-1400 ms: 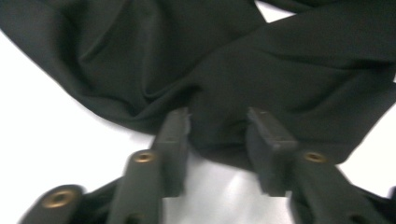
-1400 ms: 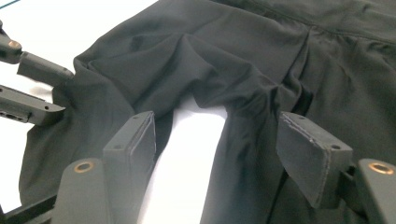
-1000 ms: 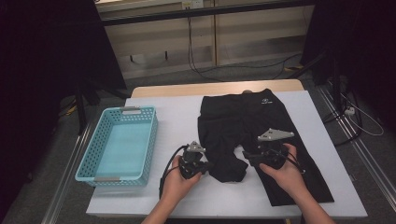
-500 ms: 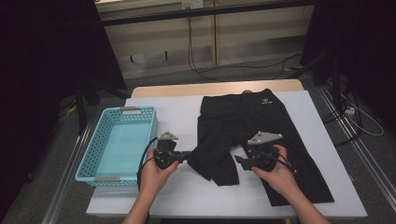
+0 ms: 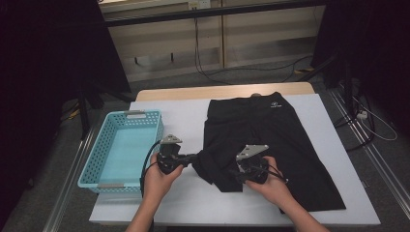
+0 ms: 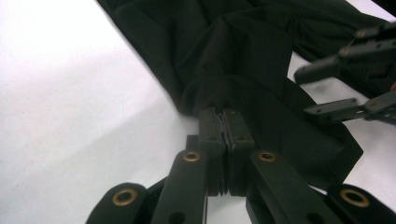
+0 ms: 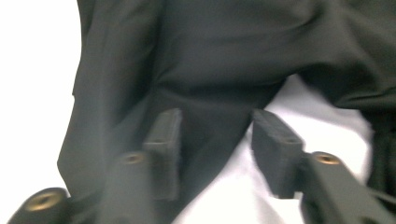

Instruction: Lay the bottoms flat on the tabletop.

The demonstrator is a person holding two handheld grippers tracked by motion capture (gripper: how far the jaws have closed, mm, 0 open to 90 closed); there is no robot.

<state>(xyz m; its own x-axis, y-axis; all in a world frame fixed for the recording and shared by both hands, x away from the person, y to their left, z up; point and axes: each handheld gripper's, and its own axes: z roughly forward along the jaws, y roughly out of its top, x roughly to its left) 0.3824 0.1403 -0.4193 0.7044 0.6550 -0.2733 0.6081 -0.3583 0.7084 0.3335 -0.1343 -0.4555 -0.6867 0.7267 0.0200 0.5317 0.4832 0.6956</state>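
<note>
Black shorts lie spread on the white table, waistband at the far side with a small white logo. My left gripper is shut on a bunched edge of the left leg, its pads pinching the cloth and pulling it leftward. My right gripper sits over the same leg near the front, jaws open with black fabric lying between and under them. In the left gripper view the right gripper's fingers show at the right edge.
A turquoise plastic basket stands empty at the table's left side, close to my left hand. Cables and dark stands are on the floor behind the table. Bare white table shows in front of the shorts.
My left gripper has drawn the leg's edge to the left, toward the basket, bunching the cloth. My right gripper has shifted left over the folded leg.
</note>
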